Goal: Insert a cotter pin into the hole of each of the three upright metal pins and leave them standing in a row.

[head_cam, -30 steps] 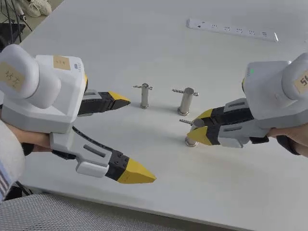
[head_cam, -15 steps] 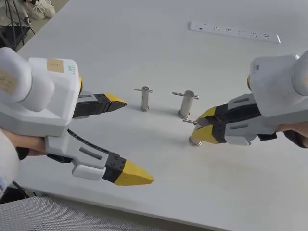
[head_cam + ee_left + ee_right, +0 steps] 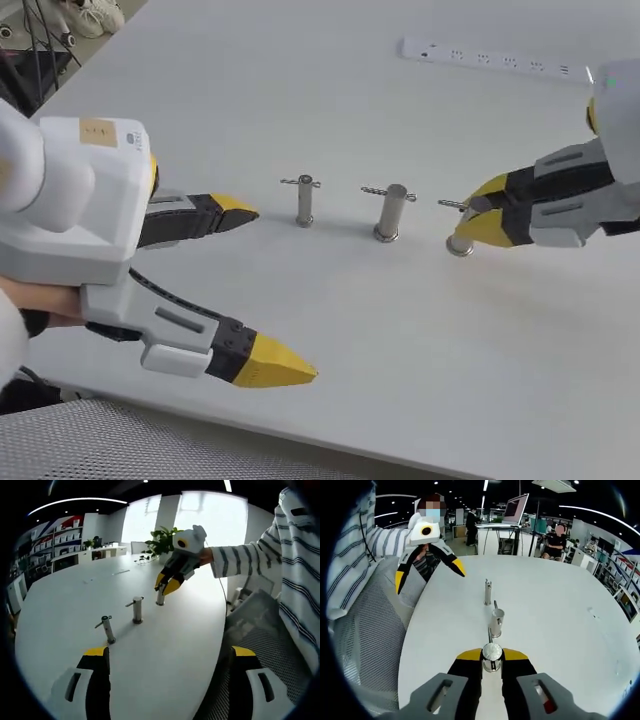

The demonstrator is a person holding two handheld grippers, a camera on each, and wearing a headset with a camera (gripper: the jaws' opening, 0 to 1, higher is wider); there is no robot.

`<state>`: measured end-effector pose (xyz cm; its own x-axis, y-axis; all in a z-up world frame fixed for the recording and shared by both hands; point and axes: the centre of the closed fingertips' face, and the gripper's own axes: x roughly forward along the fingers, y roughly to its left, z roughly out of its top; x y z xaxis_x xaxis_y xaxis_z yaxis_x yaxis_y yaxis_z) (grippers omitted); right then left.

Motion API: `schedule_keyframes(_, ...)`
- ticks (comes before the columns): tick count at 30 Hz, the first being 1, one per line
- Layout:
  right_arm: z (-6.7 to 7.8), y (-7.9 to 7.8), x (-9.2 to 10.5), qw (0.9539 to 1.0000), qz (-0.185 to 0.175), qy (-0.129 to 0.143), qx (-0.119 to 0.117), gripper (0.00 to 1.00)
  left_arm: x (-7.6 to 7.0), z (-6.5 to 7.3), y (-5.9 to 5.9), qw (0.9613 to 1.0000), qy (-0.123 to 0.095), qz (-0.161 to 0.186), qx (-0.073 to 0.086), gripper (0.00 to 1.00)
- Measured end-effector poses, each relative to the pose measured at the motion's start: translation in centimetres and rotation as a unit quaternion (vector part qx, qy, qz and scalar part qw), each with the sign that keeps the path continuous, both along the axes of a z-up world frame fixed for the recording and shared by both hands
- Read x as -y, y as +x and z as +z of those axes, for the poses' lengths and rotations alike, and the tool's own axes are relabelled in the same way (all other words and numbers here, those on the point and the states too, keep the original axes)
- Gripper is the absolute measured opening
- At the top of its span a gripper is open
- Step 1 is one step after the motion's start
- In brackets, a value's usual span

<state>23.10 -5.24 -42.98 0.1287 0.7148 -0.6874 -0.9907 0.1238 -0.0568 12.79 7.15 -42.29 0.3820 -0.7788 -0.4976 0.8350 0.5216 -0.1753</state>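
Right hand-held gripper [image 3: 472, 217] clamped on end pin [image 3: 459, 244], upright on tabletop [image 3: 300, 90], in row beside middle pin [image 3: 388, 215] and far pin [image 3: 305, 201]. Left hand-held gripper [image 3: 282, 292] spread wide, holding nothing.

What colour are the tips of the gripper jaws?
Yellow, with black sections behind them, clearest on the left gripper in the head view.

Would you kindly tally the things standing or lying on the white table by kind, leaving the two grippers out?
upright metal pins: 3
cotter pins: 3
power strip: 1
Total: 7
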Motion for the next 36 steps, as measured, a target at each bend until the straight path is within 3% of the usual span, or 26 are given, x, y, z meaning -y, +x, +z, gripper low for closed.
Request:
schedule_keyframes(9,-1.2,1.2,1.6,1.0000,0.000,-0.002,-0.009,0.08,-0.2,0.0,0.0,0.9999,0.000,0.010,-0.009,0.97)
schedule_keyframes(10,-1.9,1.6,2.2,0.9999,0.001,-0.001,-0.011,0.08,-0.3,0.0,0.0,0.9999,0.001,0.010,-0.011,0.97)
schedule_keyframes(17,-2.7,1.6,2.5,0.9999,0.004,-0.004,-0.012,0.08,-0.2,-0.2,-0.1,0.9998,0.001,0.008,-0.019,0.97)
schedule_keyframes(26,-2.7,1.3,2.2,0.9998,0.003,0.007,-0.019,0.08,0.2,-0.5,-0.5,0.9996,0.000,0.002,-0.029,0.96)
schedule_keyframes(29,-2.6,1.2,2.1,0.9996,-0.002,0.011,-0.026,0.08,0.2,-0.4,-0.5,0.9996,-0.001,0.002,-0.029,0.96)
schedule_keyframes(36,-2.5,1.1,2.0,0.9998,-0.006,0.006,-0.019,0.09,0.2,-0.1,-0.5,0.9997,-0.003,0.002,-0.025,0.96)
